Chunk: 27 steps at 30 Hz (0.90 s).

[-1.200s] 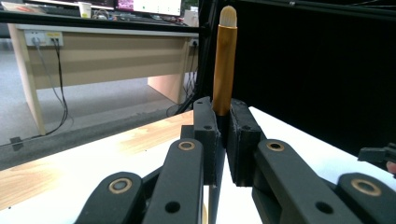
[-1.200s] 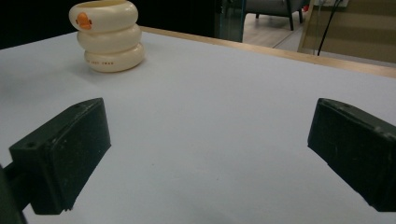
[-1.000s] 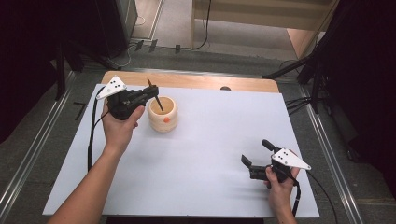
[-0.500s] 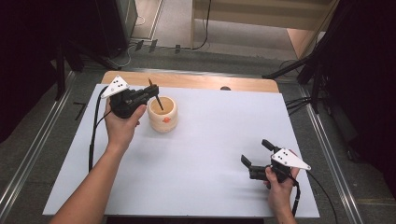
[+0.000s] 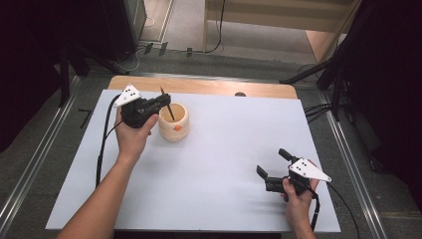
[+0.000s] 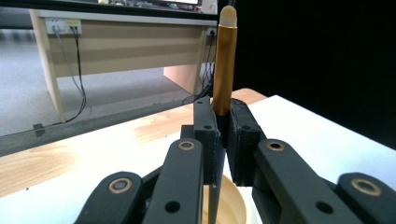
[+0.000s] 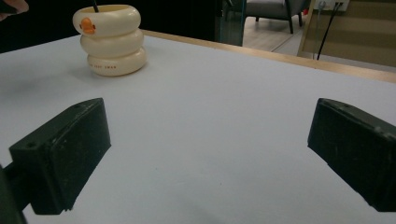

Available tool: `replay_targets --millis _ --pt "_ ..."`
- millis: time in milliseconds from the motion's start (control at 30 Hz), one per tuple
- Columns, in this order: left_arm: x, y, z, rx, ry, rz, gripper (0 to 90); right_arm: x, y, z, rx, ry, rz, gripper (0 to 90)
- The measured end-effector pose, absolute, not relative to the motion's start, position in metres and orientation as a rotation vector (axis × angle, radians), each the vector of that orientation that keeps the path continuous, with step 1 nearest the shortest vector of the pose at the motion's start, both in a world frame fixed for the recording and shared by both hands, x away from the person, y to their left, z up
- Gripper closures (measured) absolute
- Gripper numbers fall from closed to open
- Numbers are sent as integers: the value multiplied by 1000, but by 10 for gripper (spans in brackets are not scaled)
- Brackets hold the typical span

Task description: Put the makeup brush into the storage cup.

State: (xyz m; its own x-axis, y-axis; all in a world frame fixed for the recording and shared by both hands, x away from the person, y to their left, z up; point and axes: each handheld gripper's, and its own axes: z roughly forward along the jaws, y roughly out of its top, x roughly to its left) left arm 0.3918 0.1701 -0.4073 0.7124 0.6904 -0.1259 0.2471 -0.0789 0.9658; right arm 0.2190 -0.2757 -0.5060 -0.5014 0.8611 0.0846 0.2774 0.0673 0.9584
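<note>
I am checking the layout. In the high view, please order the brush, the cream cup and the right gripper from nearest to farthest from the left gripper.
1. brush: clamped in the left gripper, over the cup.
2. cream cup: just beside it, on its right.
3. right gripper: far off, near the table's front right.

Your brush (image 6: 224, 60) had a golden-brown handle and stood tilted, its lower end inside the holder. The cream ringed holder (image 5: 173, 121) sat upright on the worktop (image 5: 224, 149).

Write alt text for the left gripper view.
The left gripper has its two black jaws shut on a brown brush, held upright with its pale tip on top. Below the jaws sits the rim of a cream holder on the white table.
</note>
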Motion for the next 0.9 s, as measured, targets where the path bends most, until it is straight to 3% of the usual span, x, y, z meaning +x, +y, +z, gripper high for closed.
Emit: replay_targets --millis 900 --pt "400 166 -441 1724 861 412 851 220 -274 -508 1128 1837 1449 0"
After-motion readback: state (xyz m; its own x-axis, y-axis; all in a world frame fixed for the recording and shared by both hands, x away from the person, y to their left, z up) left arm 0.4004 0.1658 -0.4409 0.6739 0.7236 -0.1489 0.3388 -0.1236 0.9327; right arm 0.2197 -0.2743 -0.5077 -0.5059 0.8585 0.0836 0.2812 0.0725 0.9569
